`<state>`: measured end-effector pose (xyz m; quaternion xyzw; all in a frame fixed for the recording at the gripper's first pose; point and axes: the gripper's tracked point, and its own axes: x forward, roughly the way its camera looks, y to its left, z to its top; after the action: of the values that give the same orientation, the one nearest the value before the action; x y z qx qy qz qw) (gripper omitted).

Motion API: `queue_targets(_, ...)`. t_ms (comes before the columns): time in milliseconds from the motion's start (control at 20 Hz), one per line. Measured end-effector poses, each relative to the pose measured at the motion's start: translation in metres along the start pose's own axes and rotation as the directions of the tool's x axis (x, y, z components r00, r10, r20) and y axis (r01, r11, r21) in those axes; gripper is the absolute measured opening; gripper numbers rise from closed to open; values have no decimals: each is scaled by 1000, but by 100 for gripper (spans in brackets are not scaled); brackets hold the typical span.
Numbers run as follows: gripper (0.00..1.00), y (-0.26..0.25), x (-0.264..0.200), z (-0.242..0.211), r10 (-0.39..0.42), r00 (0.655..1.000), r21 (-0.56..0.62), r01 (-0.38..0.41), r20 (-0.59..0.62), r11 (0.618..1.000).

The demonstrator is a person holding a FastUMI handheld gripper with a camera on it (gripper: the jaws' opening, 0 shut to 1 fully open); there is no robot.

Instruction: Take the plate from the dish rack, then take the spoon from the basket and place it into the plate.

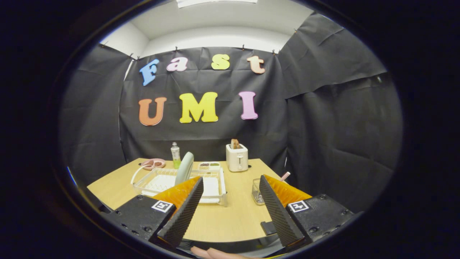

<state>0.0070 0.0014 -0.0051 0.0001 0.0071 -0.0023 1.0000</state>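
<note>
A pale green plate stands on edge in the clear dish rack on the wooden table, beyond my left finger. A small wire basket sits just behind my right finger, and the pink-tipped handle of the spoon pokes up from behind that finger. My gripper is open, held above the near part of the table, with bare tabletop between its fingers. It stays well short of both the rack and the basket.
A white toaster with bread in it stands at the back of the table. A green bottle, a pink dish and a small tray lie behind the rack. A fingertip shows below the table's near edge.
</note>
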Motion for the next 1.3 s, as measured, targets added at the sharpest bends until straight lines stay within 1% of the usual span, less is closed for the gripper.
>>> queue_targets(200, 100, 5, 11, 7, 3, 1000, -6, -3, -4, 1000)
queue_targets(350, 100, 16, 27, 15, 27, 999, -17, -28, -24, 999)
queue_targets(550, 100, 34, 65, 27, 33, 996, -57, -38, -80, 998)
queue_targets(750, 100, 68, 107, 44, 67, 985, -93, -83, -162, 992)
queue_targets(950, 100, 98, 150, 67, 59, 968, -142, -95, -243, 985)
queue_targets(1100, 100, 120, 183, 74, 55, 944, -170, -116, -324, 979)
queue_targets(1150, 100, 128, 194, 71, 54, 930, -175, -125, -362, 977)
queue_targets(1250, 100, 141, 216, 61, 40, 890, -194, -142, -454, 971)
queue_targets(1300, 100, 145, 229, 58, 20, 872, -200, -135, -490, 970)
